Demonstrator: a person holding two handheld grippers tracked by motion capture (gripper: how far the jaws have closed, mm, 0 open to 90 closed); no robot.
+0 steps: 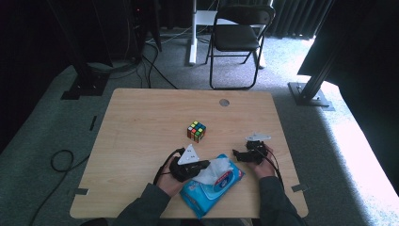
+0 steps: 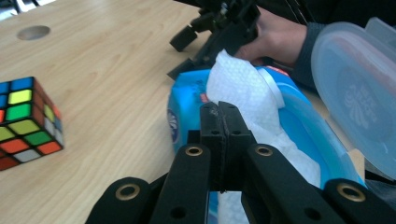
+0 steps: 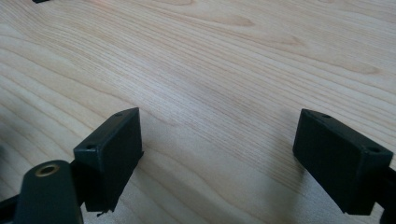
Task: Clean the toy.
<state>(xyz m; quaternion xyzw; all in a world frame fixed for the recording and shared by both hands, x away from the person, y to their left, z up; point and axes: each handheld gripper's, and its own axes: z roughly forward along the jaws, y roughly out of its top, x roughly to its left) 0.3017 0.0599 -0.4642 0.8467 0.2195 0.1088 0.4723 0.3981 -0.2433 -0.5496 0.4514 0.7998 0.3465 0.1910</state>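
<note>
Left hand-held gripper pinching a wipe from the pack; right one spread wide over bare wood.

On the wooden bench (image 1: 141,122), a puzzle cube (image 1: 196,131) sits near the middle, apart from both tools. The left hand-held gripper (image 1: 205,165) lies at the left end of a blue wipe pack (image 1: 211,188), its jaws pressed together on the white wipe (image 2: 243,88) that sticks up from the pack's opening; the clear lid (image 2: 355,93) stands flipped open. Just beyond the pack's far right corner, the right hand-held gripper (image 1: 236,155) has its jaws far apart with nothing between them, pointing left toward the wipe, close above the bench. A folding chair (image 1: 237,37) stands on the floor beyond the bench.
</note>
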